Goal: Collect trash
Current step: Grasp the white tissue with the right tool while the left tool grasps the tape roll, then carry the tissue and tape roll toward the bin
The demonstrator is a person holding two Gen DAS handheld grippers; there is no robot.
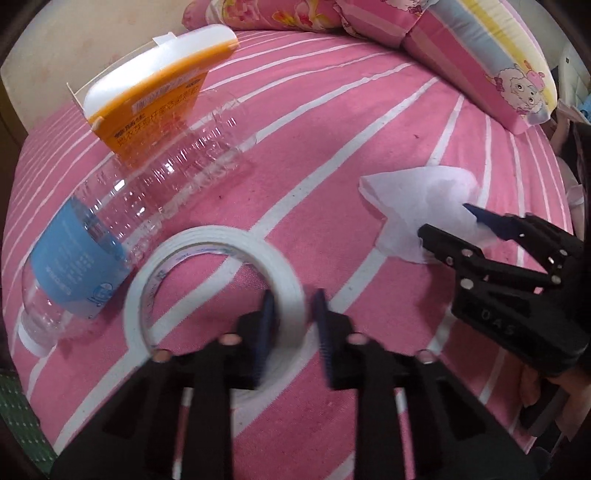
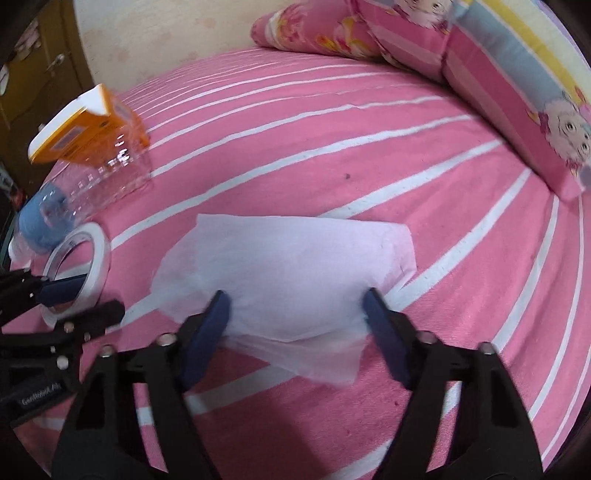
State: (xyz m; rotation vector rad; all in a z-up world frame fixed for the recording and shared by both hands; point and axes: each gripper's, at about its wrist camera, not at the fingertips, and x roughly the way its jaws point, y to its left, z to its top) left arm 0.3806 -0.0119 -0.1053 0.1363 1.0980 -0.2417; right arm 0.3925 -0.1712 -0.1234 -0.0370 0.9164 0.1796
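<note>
A white tape roll (image 1: 207, 254) stands on edge on the pink striped bed. My left gripper (image 1: 293, 306) straddles its right rim, one finger inside the ring and one outside, with a small gap showing. It also shows in the right wrist view (image 2: 79, 293). A white tissue (image 2: 280, 273) lies flat on the bed. My right gripper (image 2: 297, 302) is open over its near edge, fingers wide on either side. A clear plastic bottle (image 1: 147, 199) with a blue label lies at left, and an orange and white carton (image 1: 155, 96) leans on it.
Pink cartoon pillows (image 1: 480, 55) lie along the back right of the bed (image 1: 332, 147). A cream wall (image 2: 166, 33) stands behind. A wooden cabinet (image 2: 44, 74) is at the far left past the bed edge.
</note>
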